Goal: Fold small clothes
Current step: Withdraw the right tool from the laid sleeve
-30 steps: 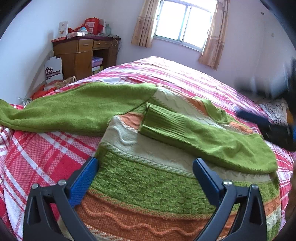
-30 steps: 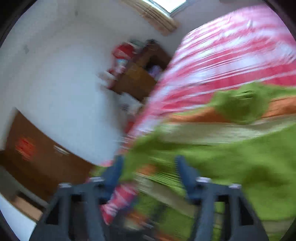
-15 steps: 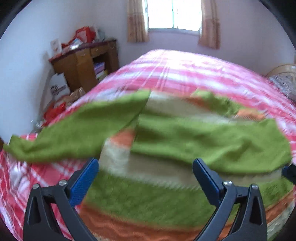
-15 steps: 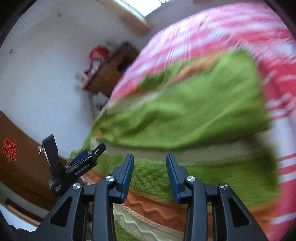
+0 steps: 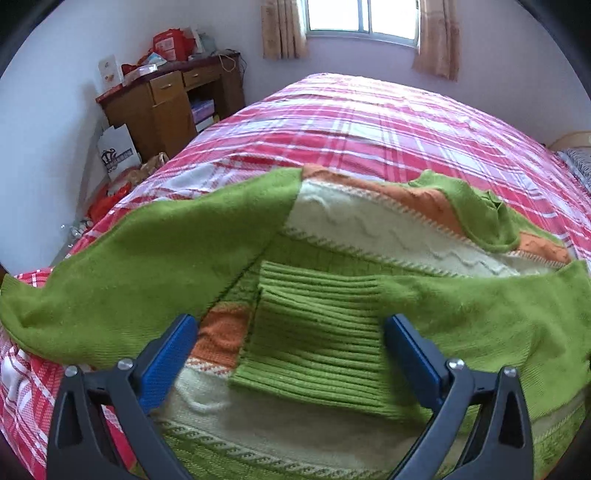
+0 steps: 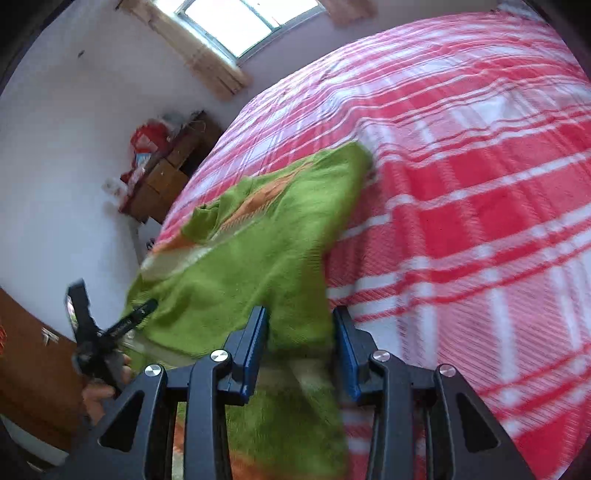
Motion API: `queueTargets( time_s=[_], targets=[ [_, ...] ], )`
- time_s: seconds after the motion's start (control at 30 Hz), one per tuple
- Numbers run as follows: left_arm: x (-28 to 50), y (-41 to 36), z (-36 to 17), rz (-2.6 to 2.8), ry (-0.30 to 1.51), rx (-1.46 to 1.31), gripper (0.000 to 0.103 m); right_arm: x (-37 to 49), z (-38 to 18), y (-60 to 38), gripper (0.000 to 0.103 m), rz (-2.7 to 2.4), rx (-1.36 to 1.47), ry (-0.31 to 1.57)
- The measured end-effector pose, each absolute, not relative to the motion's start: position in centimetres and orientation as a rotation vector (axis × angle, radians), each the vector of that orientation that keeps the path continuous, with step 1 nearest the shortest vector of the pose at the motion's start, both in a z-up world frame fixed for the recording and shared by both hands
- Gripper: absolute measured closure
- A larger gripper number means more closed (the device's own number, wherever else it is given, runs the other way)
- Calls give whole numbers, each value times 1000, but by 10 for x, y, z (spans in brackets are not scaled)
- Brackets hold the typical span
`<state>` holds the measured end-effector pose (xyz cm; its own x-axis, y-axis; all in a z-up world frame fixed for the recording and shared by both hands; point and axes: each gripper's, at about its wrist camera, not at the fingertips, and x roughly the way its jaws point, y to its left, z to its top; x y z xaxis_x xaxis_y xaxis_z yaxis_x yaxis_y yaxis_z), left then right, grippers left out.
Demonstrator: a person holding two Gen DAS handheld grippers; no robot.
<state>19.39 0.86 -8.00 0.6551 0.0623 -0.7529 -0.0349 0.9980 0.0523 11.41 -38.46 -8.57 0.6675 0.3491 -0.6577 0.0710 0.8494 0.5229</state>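
A striped knit sweater (image 5: 369, 229) in green, cream and orange lies flat on the red plaid bed (image 5: 369, 122). One green sleeve is folded across its body, and its ribbed cuff (image 5: 314, 332) lies between the wide-apart fingers of my open left gripper (image 5: 291, 343). The other green sleeve (image 5: 129, 277) stretches out to the left. In the right wrist view my right gripper (image 6: 299, 343) hovers part open over the sweater's (image 6: 258, 240) right side edge, with green cloth showing between its fingers. The left gripper (image 6: 110, 328) appears at the far left, with a hand below it.
A wooden desk (image 5: 166, 99) piled with red boxes stands at the left wall. A white paper bag (image 5: 118, 155) and clutter lie on the floor beside it. A curtained window (image 5: 362, 18) is behind the bed. Bare bedspread (image 6: 480, 184) spreads to the right of the sweater.
My left gripper has come closer to the folded sleeve's cuff. My right gripper has swung away from the sleeve to the sweater's right edge and left the left wrist view.
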Motion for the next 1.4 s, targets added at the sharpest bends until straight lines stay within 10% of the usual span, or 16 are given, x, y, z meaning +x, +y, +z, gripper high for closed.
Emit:
queueTargets(
  time_s=[0.07, 0.3, 0.67, 0.83, 0.9, 0.97, 1.4],
  targets=[
    [190, 12, -81, 45, 857, 20, 0, 120, -80, -370, 82, 153, 458, 859],
    [205, 4, -81, 43, 870, 33, 0, 106, -58, -366, 87, -28, 255, 939],
    [204, 3, -81, 48, 864, 37, 0, 125, -34, -409, 54, 77, 463, 823],
    [203, 5, -81, 42, 861, 26, 0, 202, -69, -413, 54, 75, 476, 913],
    [204, 5, -81, 41, 862, 25, 0, 218, -82, -414, 64, 78, 477, 892],
    [204, 5, -81, 42, 861, 26, 0, 224, -82, -411, 96, 59, 454, 885],
    [204, 4, -82, 47, 862, 32, 0, 226, -55, -423, 103, -113, 231, 808]
  ],
)
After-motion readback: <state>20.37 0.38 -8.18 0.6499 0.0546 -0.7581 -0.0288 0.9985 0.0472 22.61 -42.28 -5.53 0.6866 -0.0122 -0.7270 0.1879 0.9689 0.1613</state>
